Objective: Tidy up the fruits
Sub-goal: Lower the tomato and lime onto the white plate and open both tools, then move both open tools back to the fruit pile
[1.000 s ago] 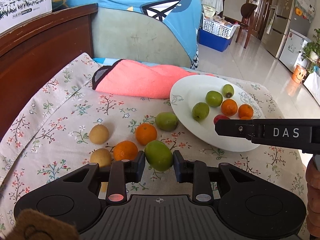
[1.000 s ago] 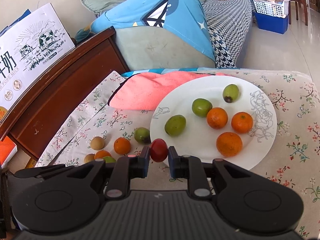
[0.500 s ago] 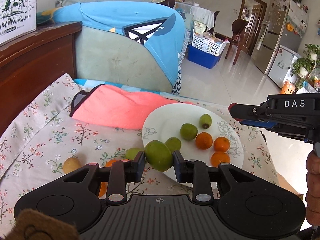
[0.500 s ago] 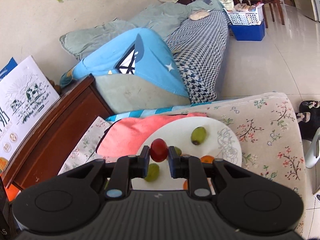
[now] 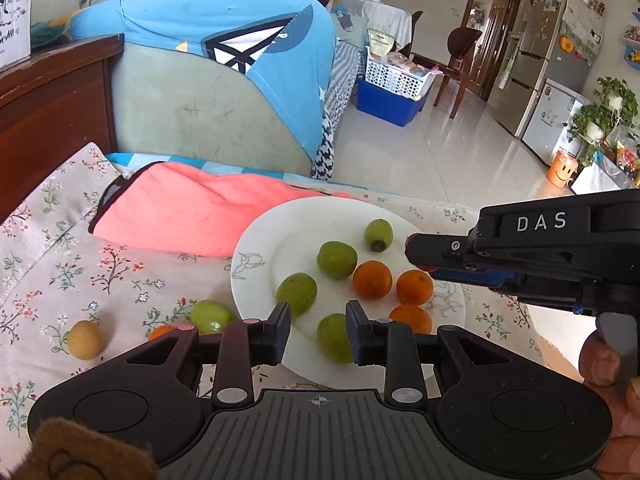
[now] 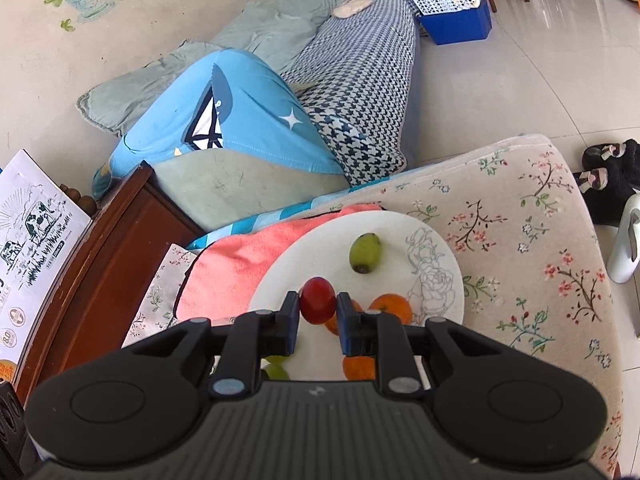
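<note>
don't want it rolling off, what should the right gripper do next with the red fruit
Probably lower it and then open: the right gripper holds the red fruit over a bare patch of the white plate, clear of the green fruit.

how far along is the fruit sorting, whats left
Done: the white plate holds three oranges and three green fruits, plus a fourth green fruit showing between the fingers of the left gripper, apparently lying loose. In hand: the right gripper clamps a red fruit above the plate. Left: a stray green fruit, a half-hidden orange and a tan fruit on the floral cloth.
</note>
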`<state>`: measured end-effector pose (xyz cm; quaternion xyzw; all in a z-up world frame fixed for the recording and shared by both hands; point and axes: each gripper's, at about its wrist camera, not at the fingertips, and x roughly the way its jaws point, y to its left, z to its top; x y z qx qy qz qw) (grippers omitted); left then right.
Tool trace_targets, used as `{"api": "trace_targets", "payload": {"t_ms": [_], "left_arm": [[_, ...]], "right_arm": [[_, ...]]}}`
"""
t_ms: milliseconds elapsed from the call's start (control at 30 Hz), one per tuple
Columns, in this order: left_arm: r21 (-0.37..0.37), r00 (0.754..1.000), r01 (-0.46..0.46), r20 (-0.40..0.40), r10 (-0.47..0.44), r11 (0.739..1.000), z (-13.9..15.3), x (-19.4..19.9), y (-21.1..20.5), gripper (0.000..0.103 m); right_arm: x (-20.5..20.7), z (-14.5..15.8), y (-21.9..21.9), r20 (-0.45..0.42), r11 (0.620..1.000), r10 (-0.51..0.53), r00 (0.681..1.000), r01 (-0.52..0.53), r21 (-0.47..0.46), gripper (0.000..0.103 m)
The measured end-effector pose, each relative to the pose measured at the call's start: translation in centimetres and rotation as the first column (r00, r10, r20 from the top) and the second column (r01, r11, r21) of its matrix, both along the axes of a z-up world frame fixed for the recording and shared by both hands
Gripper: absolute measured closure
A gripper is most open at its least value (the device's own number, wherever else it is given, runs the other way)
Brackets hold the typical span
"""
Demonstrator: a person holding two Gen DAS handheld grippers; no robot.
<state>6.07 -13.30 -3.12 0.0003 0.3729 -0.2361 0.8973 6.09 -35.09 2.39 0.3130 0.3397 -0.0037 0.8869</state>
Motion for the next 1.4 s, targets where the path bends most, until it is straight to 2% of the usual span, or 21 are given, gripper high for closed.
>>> {"api": "trace_targets", "payload": {"t_ms": [267,400,433,500,700,833,967,1133,1267,1400], "left_arm": [[-0.011,0.999,-0.032,-0.026,0.031,0.999,-0.5,0.6,0.3,0.075],[-0.013,0.997,-0.068,-0.02,0.068,0.998,0.2,0.7,1.0,0.072],[-0.012,0.997,-0.08,-0.022,0.079,0.997,0.4,0.7,1.1,0.069],[-0.006,0.994,-0.11,-0.024,0.11,0.994,0.9,0.8,1.6,0.052],[0.039,0.985,-0.174,0.03,0.173,0.984,4.0,1.0,3.9,0.025],[0.039,0.981,-0.19,0.041,0.188,0.981,5.6,1.2,6.2,0.023],[0.077,0.973,-0.233,0.031,0.231,0.97,5.8,1.3,8.5,0.023],[0.042,0.959,-0.282,-0.01,0.283,0.959,5.7,1.0,11.2,0.023],[0.066,0.951,-0.308,-0.017,0.31,0.949,5.2,1.0,12.3,0.023],[0.073,0.952,-0.302,-0.037,0.305,0.95,4.7,0.8,13.0,0.023]], "right_arm": [[0.7,-1.4,0.4,-0.053,0.999,-0.006,0.999,0.008,0.032,0.08],[0.6,-1.1,0.2,-0.041,0.999,-0.014,0.999,0.015,0.04,0.079],[0.5,-1.1,0.2,-0.039,0.999,-0.012,0.999,0.014,0.039,0.079],[0.5,-0.9,0.2,-0.037,0.999,-0.01,0.999,0.012,0.041,0.079],[0.3,0.1,0.6,-0.01,0.999,0.027,1.0,-0.026,0.026,0.073],[0.0,0.7,1.9,0.008,0.996,0.087,0.996,-0.087,-0.017,0.072],[-0.3,1.5,3.9,0.03,0.982,0.158,0.987,-0.154,-0.114,0.071],[-0.8,2.2,6.6,0.055,0.948,0.268,0.962,-0.253,-0.195,0.071],[-0.9,1.7,8.4,0.041,0.924,0.337,0.941,-0.322,-0.205,0.071],[-0.9,0.7,9.9,0.01,0.903,0.385,0.923,-0.374,-0.21,0.071]]}}
